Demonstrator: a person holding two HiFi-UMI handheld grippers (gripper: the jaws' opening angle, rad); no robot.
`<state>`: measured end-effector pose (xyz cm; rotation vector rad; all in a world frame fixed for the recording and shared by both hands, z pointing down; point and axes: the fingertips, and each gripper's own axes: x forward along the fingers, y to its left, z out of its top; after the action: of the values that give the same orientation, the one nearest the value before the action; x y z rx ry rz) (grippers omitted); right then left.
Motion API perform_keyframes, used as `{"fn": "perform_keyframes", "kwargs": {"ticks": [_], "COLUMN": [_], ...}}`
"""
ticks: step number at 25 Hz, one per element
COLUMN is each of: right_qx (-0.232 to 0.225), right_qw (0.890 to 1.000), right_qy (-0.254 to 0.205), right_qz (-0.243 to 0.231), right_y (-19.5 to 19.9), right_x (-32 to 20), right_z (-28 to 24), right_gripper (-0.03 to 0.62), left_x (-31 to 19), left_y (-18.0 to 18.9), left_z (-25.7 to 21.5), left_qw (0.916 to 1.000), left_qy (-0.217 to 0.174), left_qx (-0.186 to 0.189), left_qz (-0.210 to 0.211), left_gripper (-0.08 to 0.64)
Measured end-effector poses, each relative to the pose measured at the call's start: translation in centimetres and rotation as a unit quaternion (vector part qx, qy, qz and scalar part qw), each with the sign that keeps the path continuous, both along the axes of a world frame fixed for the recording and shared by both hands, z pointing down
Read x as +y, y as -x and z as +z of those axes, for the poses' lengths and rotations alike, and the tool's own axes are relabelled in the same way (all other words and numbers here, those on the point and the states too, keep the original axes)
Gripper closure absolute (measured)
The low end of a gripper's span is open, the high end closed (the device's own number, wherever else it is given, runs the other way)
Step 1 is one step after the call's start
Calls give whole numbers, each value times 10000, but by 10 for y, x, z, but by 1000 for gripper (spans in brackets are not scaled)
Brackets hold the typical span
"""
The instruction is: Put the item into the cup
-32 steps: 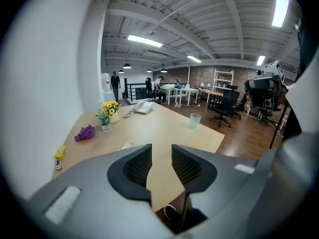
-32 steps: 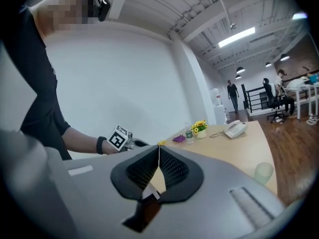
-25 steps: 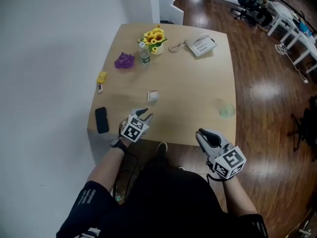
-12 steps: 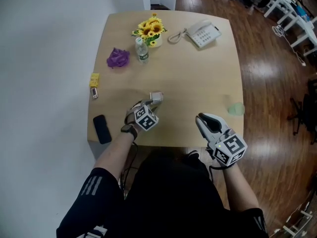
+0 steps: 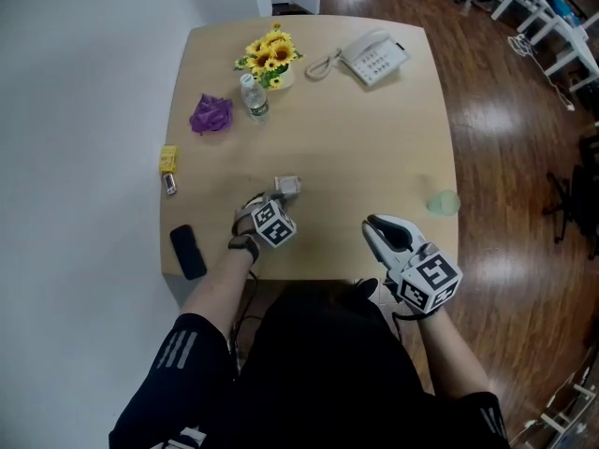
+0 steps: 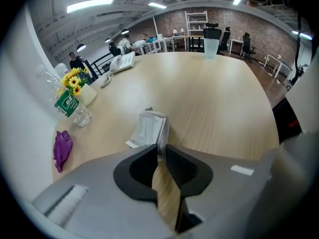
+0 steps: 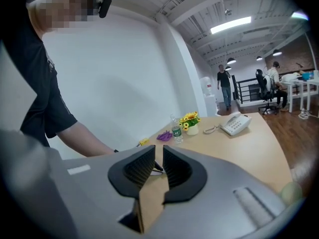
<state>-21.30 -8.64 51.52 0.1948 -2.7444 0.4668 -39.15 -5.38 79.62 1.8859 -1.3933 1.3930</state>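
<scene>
The left gripper (image 5: 278, 200) is pointing steeply down, and its jaws have just been closing onto the edge of a small packet (image 5: 288, 186). The right gripper (image 5: 378, 229) is hovering nearly level, its jaws narrowly apart and empty.

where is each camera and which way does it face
Head view: on the person's head, steeply down at the light wooden table; both forearms, left gripper and right gripper show.
Left gripper view: on that gripper, facing across the table; its jaws have just closed on the small white packet.
Right gripper view: on that gripper, facing the white wall; its empty jaws and the person's arm show.
All share the white telephone.
</scene>
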Motion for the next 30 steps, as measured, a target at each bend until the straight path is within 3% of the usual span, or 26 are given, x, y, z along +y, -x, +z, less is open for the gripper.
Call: {"fn": "perform_keyframes", "kwargs": {"ticks": [6, 10, 14, 22, 30], "right_qx": [-46, -97, -159, -289, -348], "right_qw": [9999, 9997, 9992, 9954, 9859], "right_qy": [50, 60, 70, 64, 67], "right_qz": [93, 193, 348, 907, 1634], "right_y": [-10, -18, -35, -92, -177], "right_x": [-6, -11, -18, -44, -68], "right_z": [1, -1, -3, -12, -16], "right_gripper": [535, 535, 535, 535, 535], "left_x": [1, -2, -13, -69, -146], "left_y": [8, 7, -7, -77, -189], "left_z": [-7, -28, -64, -150, -204], "left_qw": [9999, 9980, 9962, 9897, 9759], "left_qy": [-75, -203, -388, -1034, -1335], "left_qx": [39, 469, 727, 866, 932], "left_qz": [-137, -370, -278, 489, 1456], "left_gripper": [566, 566, 566, 566, 566]}}
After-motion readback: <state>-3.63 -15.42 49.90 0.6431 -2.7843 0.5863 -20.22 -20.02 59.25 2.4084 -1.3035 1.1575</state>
